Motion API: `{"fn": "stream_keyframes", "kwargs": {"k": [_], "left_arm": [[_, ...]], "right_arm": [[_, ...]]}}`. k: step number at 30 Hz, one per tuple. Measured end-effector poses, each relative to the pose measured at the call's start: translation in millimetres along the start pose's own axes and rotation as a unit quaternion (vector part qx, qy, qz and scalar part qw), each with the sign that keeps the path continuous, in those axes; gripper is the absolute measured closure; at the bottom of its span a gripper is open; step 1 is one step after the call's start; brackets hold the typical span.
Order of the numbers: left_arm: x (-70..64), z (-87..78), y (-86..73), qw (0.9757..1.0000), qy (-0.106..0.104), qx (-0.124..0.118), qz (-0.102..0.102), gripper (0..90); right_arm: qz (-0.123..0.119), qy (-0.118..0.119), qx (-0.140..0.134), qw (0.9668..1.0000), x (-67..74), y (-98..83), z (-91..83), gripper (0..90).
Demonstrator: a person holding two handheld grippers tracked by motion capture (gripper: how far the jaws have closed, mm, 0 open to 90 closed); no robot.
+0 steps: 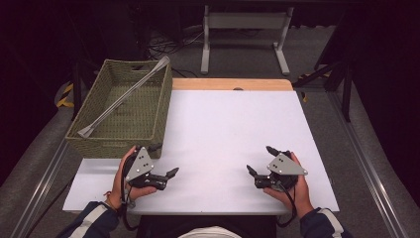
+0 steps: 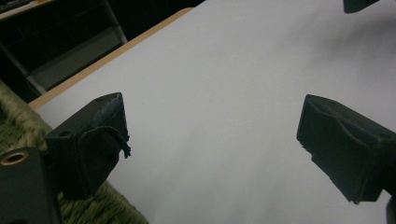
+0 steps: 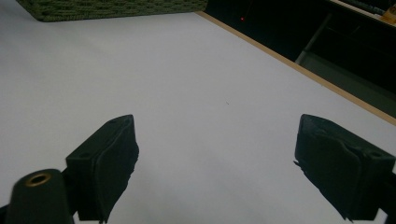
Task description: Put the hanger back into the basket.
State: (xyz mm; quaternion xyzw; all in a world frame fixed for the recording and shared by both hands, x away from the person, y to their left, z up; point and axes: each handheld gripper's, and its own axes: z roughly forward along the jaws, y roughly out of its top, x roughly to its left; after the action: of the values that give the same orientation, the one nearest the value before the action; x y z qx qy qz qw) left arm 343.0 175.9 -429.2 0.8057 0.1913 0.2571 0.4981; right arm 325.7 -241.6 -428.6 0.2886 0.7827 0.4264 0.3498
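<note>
Tongs (image 1: 124,96) are seen lying slantwise across the woven basket (image 1: 157,119) at the bench's (image 1: 233,129) far left, one end propped on the rim. Left claw (image 1: 164,162) is held agape, empty, just beside the basket; a lift at mid-shaft is judged best. Right claw (image 1: 261,160) is likewise spread wide, empty, well apart. The basket wall is to be cleared.

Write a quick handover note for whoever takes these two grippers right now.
Left gripper: open, holds nothing, just in front of the woven basket.
Right gripper: open, holds nothing, over the white table.
Metal tongs: lying slantwise across the basket, one end propped on its far rim.
Done: tongs are at the basket.
Left: probably nothing, unless they should lie flat inside.
</note>
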Motion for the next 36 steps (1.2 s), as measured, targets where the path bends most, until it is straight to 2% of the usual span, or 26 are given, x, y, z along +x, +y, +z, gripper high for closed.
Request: {"fn": "stream_keyframes", "kwargs": {"k": [3,9,10,11,16,21,24,36], "left_arm": [[2.2,-4.1,-7.2,0.9999,0.004,0.006,-0.009,9.1],[6.4,-8.9,-19.7,0.9997,0.012,0.022,-0.007,8.8],[6.5,-9.6,-21.9,0.9995,0.012,0.025,-0.015,8.7],[7.7,-10.5,-23.7,0.9995,0.016,0.027,-0.010,8.5],[10.5,-15.8,-32.2,0.9989,0.023,0.035,-0.022,8.5],[12.8,-20.1,-35.4,0.9983,0.034,0.039,-0.024,7.8],[14.3,-21.2,-35.7,0.9983,0.033,0.033,-0.034,7.4],[13.8,-20.3,-34.7,0.9983,0.032,0.029,-0.038,6.9]], "right_arm": [[-0.008,0.002,0.002,1.0000,2.1,-0.5,0.5,13.6],[-0.001,0.001,0.005,1.0000,1.5,-2.1,-1.7,12.9],[0.000,0.001,0.004,1.0000,1.3,-2.3,-2.4,12.8],[0.001,0.000,0.004,1.0000,1.1,-2.7,-2.9,12.8],[0.002,-0.003,0.006,1.0000,0.6,-4.7,-4.4,12.7],[0.001,-0.007,0.006,1.0000,0.2,-5.9,-6.7,12.5],[0.001,-0.007,0.008,0.9999,-0.1,-7.0,-6.5,12.5],[-0.001,-0.007,0.006,1.0000,-1.1,-7.3,-8.1,12.5]]}}
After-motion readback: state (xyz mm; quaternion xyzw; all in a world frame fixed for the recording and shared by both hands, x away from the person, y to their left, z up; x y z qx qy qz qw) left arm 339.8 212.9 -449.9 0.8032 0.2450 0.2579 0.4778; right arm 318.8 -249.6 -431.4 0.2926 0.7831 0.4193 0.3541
